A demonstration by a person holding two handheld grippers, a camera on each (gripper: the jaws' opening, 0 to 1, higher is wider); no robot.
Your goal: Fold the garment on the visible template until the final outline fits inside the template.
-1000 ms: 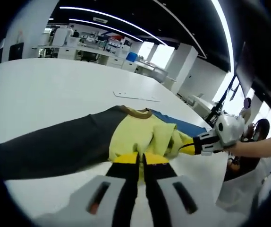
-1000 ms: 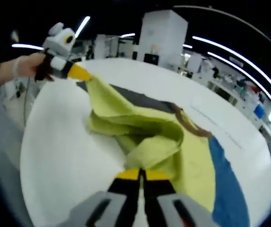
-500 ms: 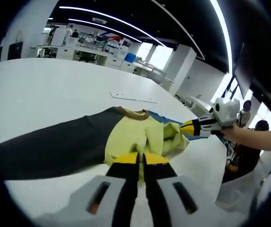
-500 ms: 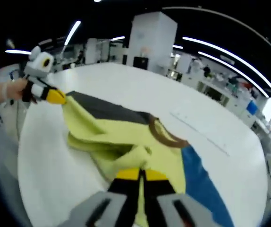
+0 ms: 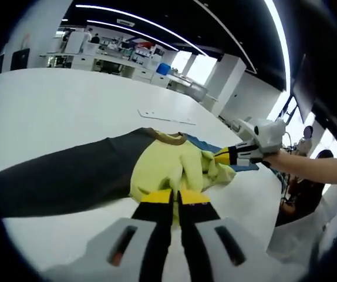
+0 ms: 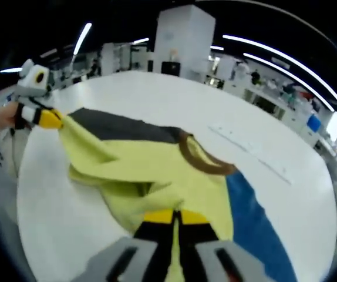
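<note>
An open-plan office holds a white tabletop (image 5: pixel 51 106). The long-sleeved shirt (image 5: pixel 162 167) lies sleeves outstretched crosswise; left tongs (image 5: pixel 174 202) and right tongs (image 6: pixel 176 218) each pinch its yellow hem, nearest the onlooker.

The white bench (image 5: pixel 51 106) lies bare and wide beyond the garment (image 5: pixel 157 167), with open room all across its far half. A thin flat strip (image 5: pixel 167 117) lies past the collar, too low to block anything. Near the yellow front, the right hand-held gripper (image 5: pixel 218 157) and the left hand-held gripper (image 6: pixel 60 120) each take a hem corner, crowding the near edge.
</note>
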